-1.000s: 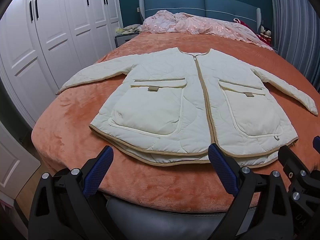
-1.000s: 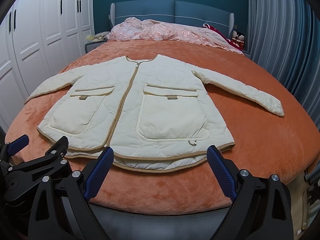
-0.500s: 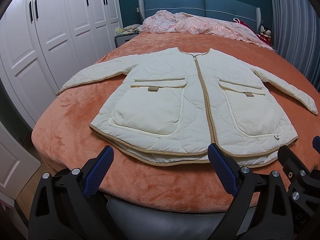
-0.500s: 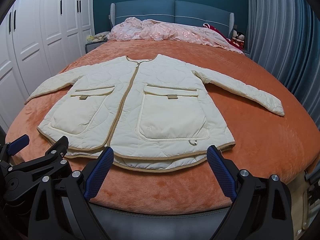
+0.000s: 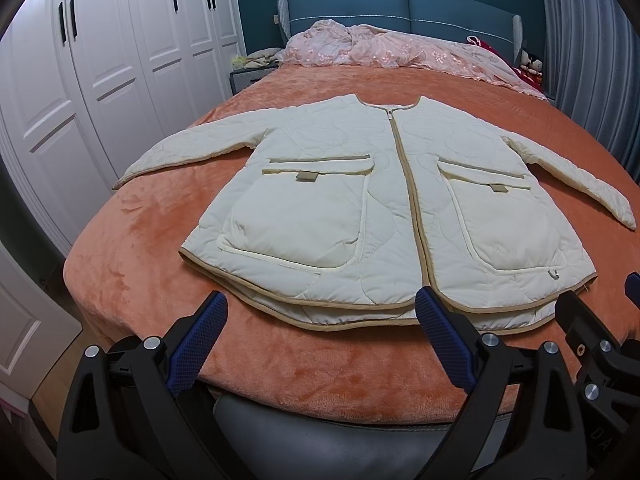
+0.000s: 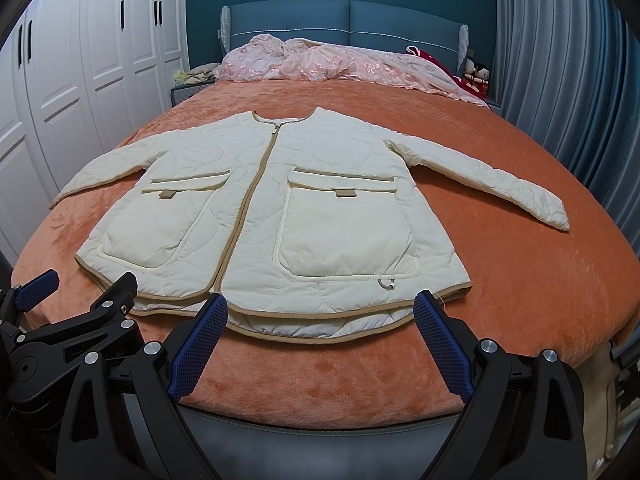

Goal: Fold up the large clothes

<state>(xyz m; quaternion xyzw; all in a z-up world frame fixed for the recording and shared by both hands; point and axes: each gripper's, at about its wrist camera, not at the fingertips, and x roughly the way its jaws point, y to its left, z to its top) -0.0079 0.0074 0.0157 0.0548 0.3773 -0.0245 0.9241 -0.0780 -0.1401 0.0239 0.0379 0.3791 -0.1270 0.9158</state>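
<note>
Red double-happiness signs mark the white wardrobe [image 5: 120,60], while the cream quilted jacket [image 5: 384,208] lies flat and zipped on the orange bed [image 5: 132,264], collar toward the headboard [image 5: 400,4], hem just beyond the left claw [image 5: 320,320] and right claw [image 6: 320,322], both spread wide and empty.

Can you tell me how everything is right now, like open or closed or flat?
jacket: spread flat, face up, zipped shut, sleeves out
left gripper: open, holding nothing
right gripper: open, holding nothing
wardrobe doors: closed
pink bedding: crumpled by the headboard
orange blanket: spread over the bed
</note>
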